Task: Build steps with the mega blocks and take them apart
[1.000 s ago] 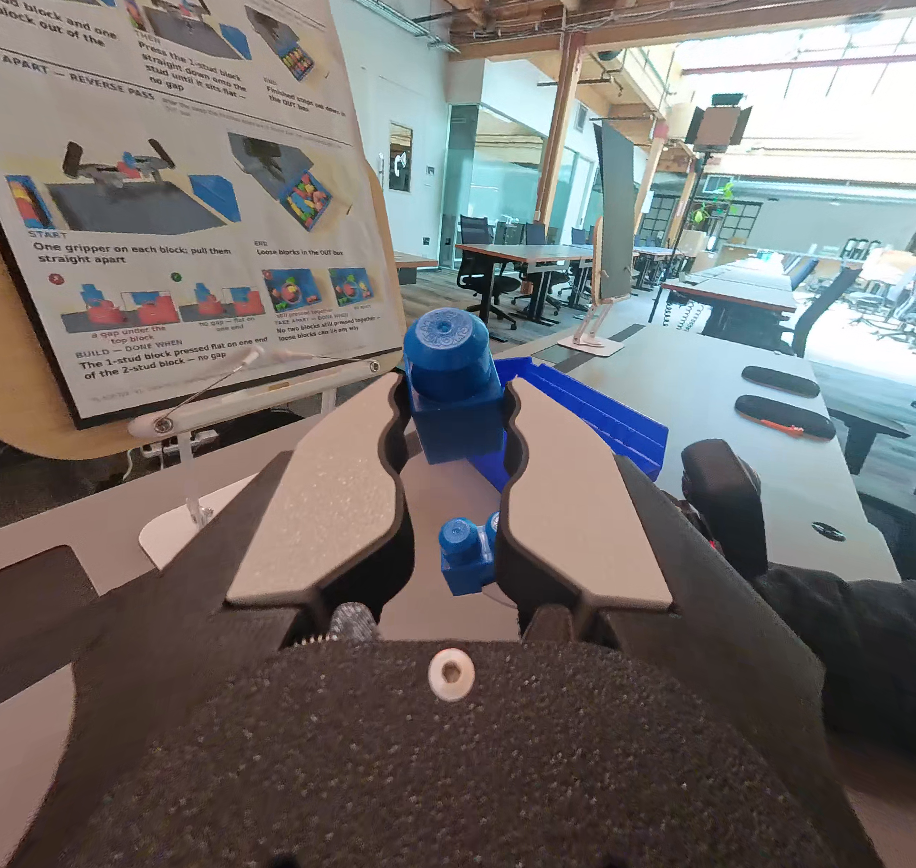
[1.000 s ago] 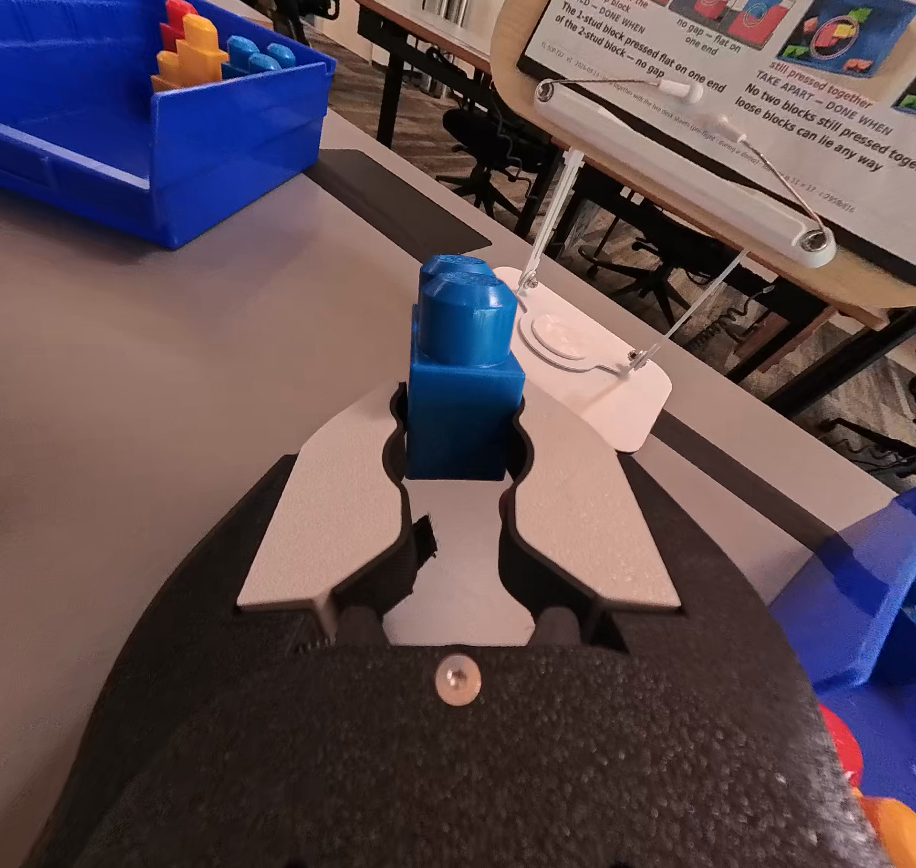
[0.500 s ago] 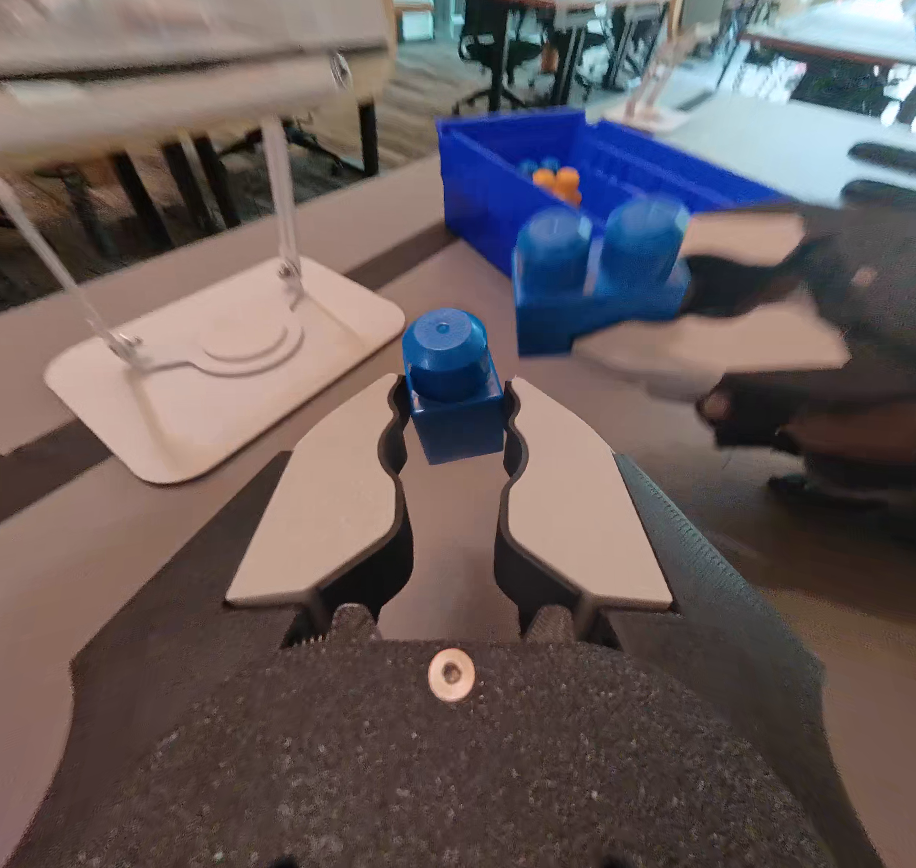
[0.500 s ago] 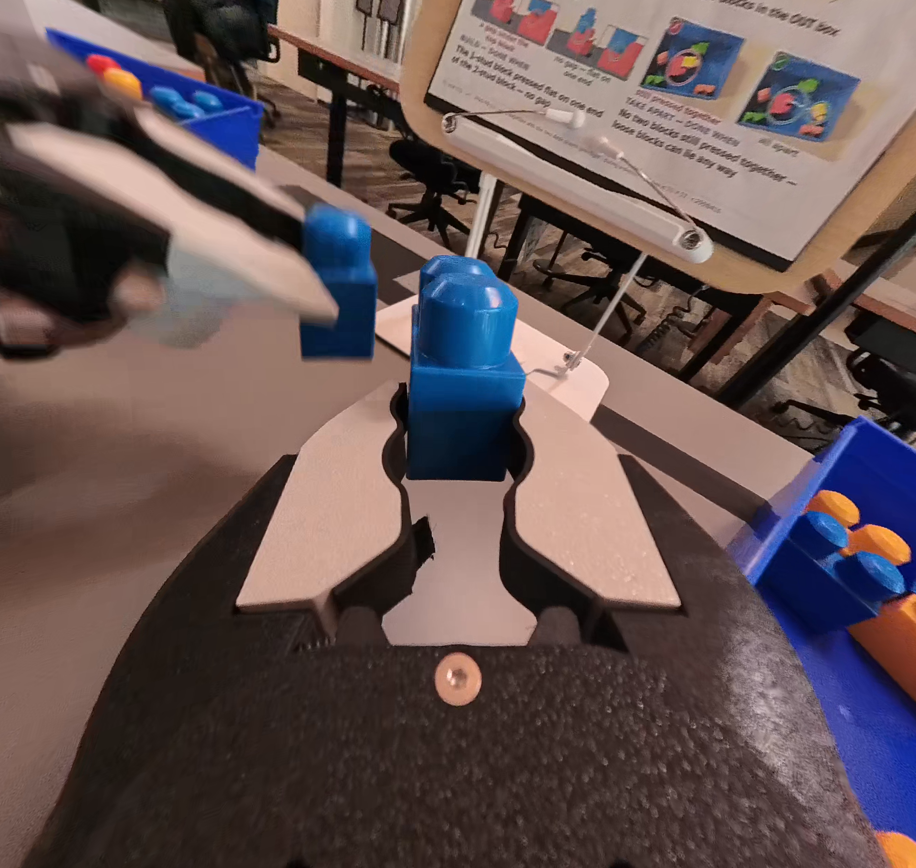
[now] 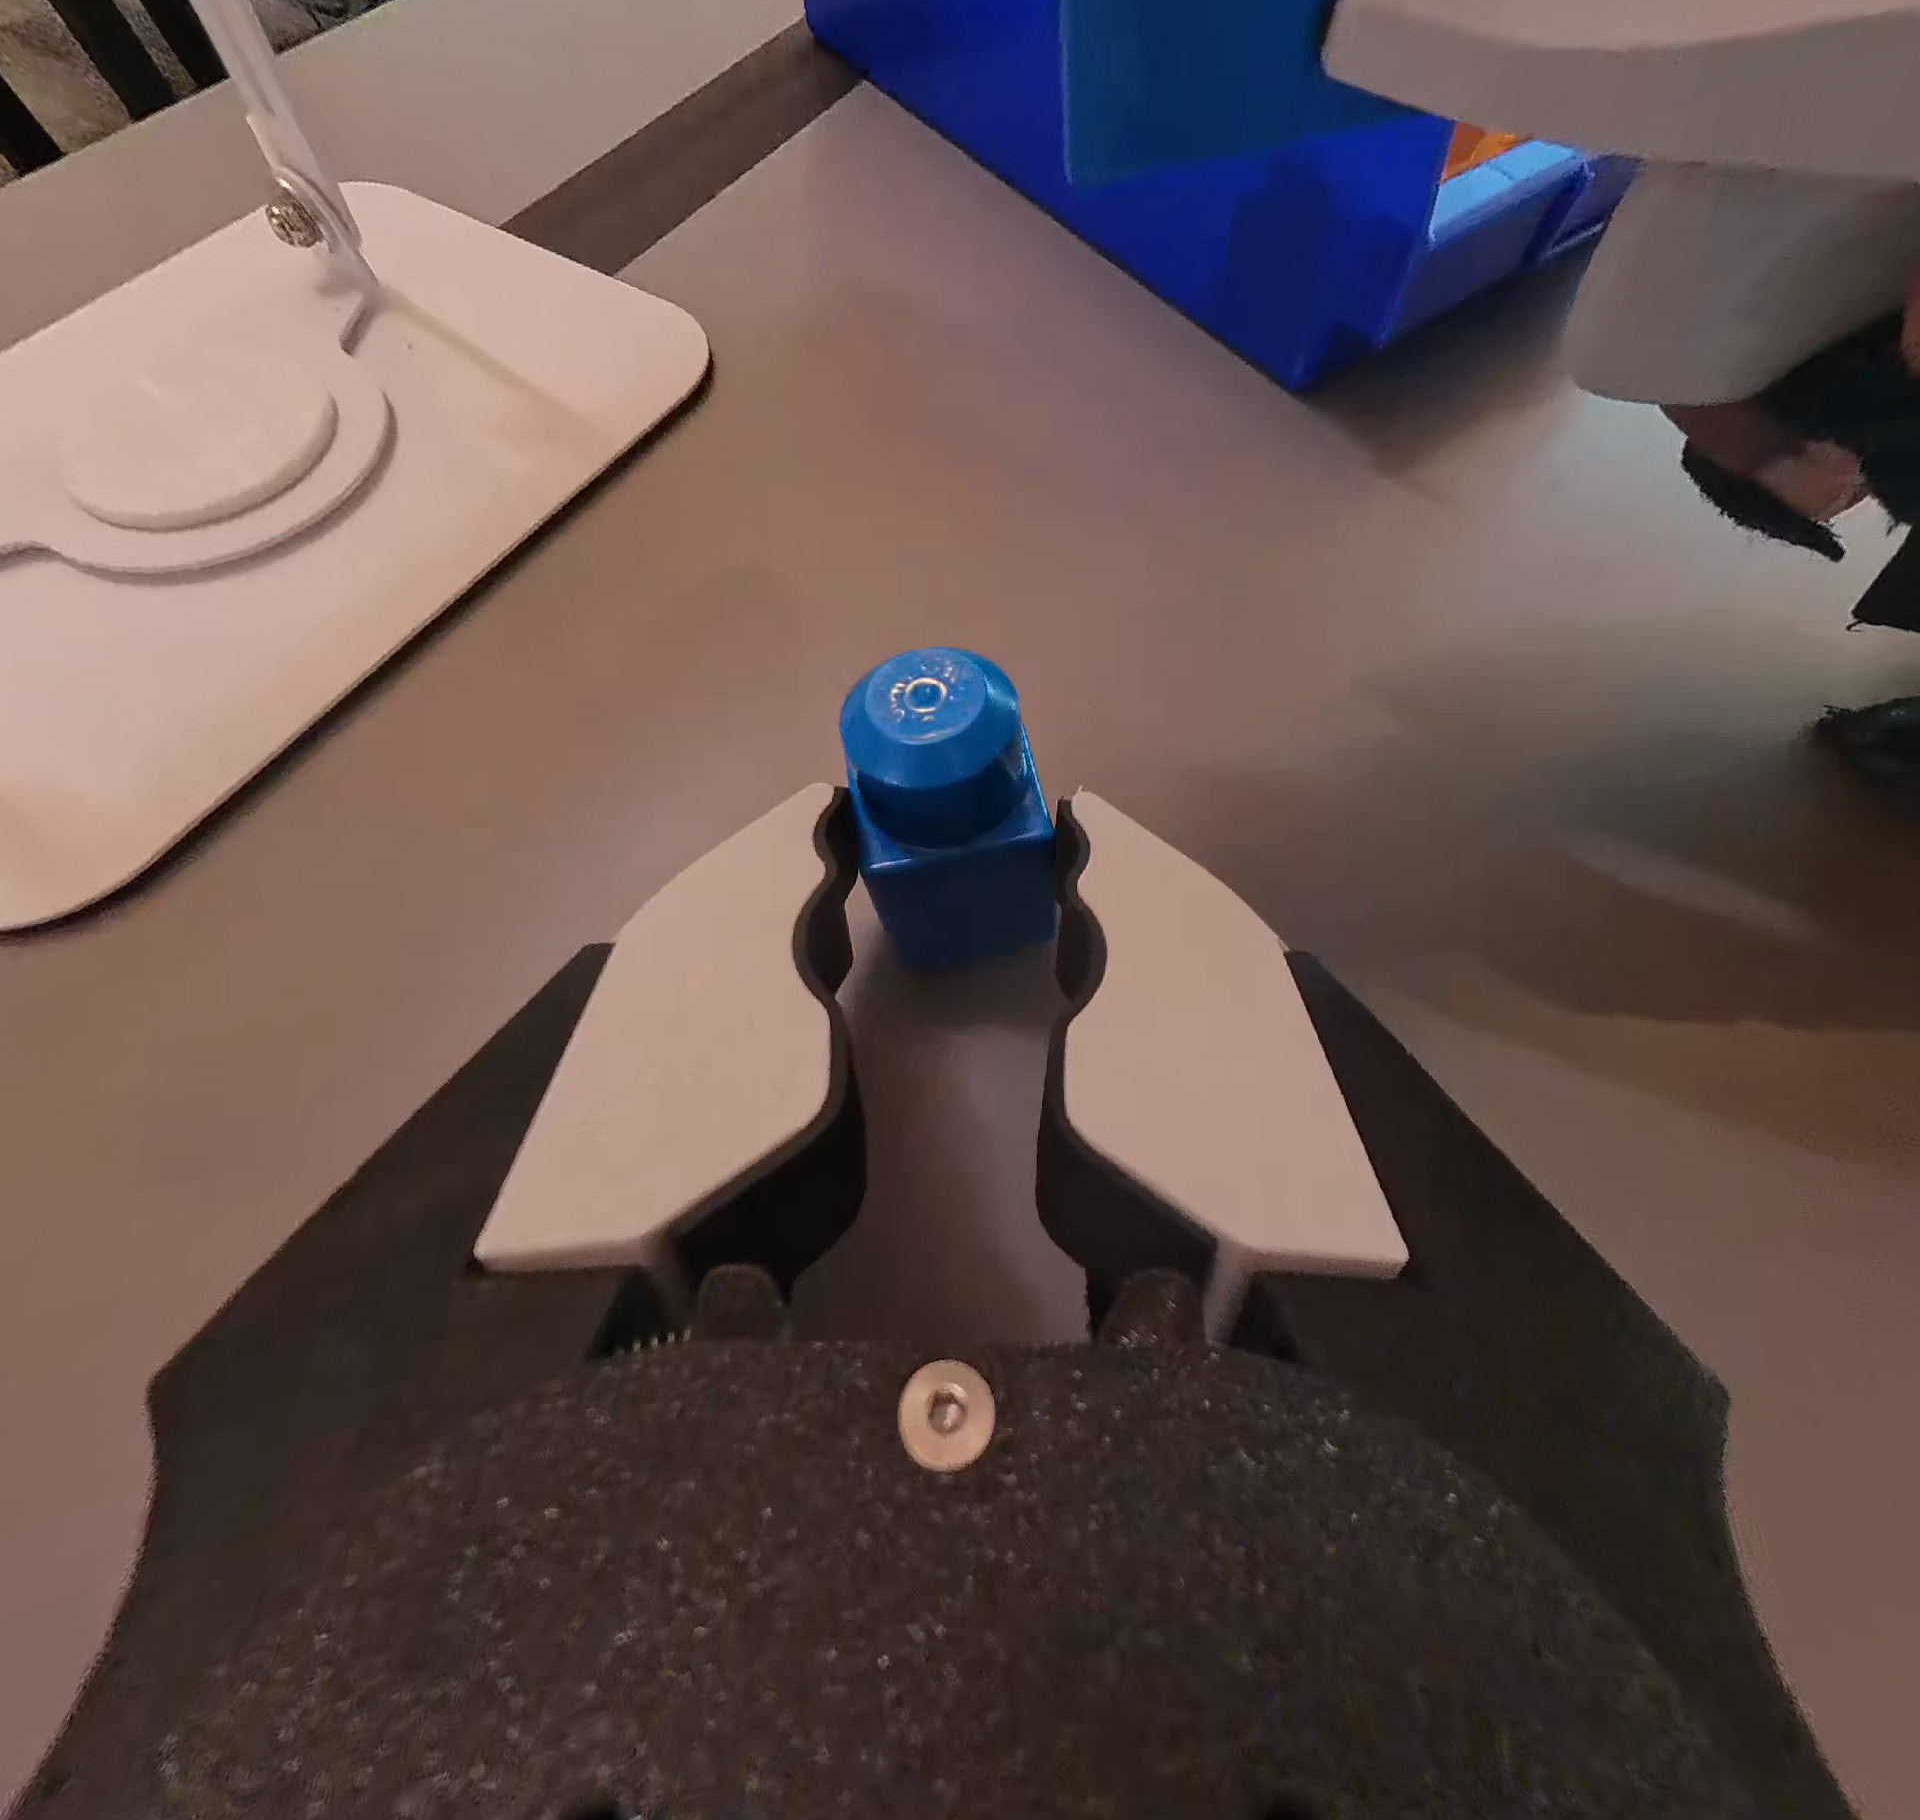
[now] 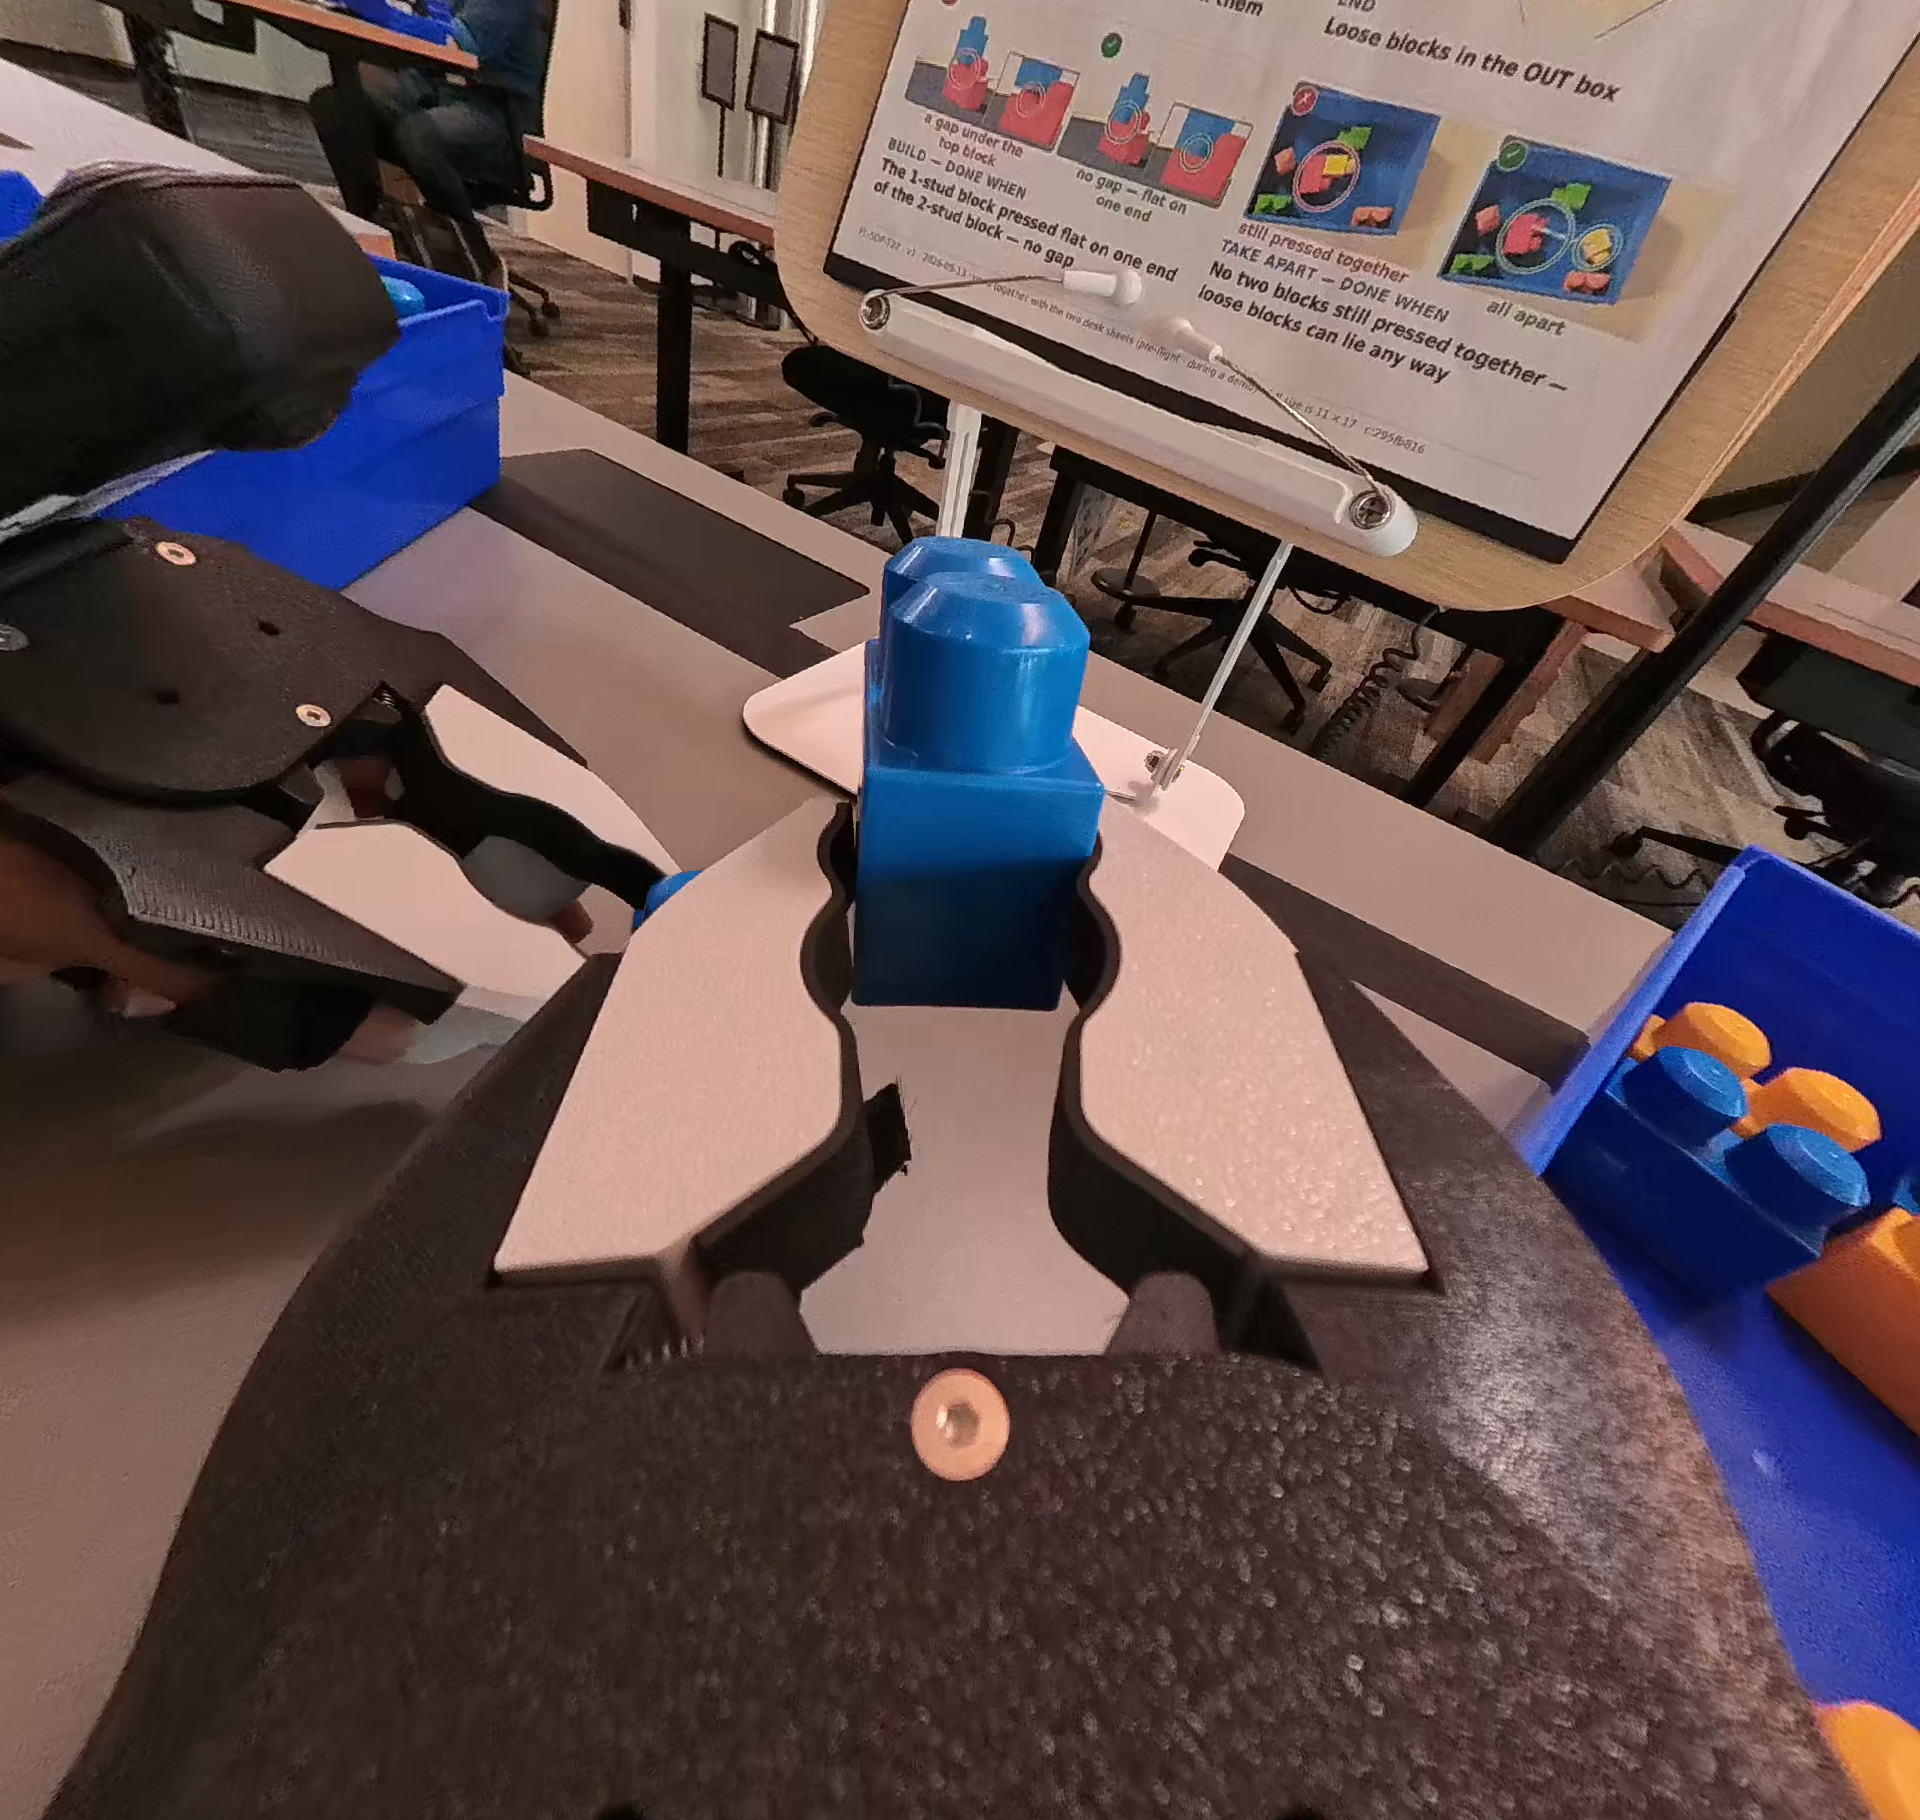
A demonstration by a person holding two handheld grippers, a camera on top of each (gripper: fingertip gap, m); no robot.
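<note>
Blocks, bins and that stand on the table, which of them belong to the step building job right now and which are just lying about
Part of the job:
- one-stud blue block in the left gripper
- two-stud blue block in the right gripper

Just lying about:
- white stand base
- instruction board
- blue bin of spare blue and orange blocks

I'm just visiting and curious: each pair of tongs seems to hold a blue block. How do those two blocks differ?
The block in the left tongs is a one-stud block; the one in the right tongs is a two-stud block, so it is longer. The one-stud block is seen from above, low over the grey table, while the two-stud block is held higher, seen end-on with its studs in line. Both are blue, upright, and pinched by their sides.
</note>
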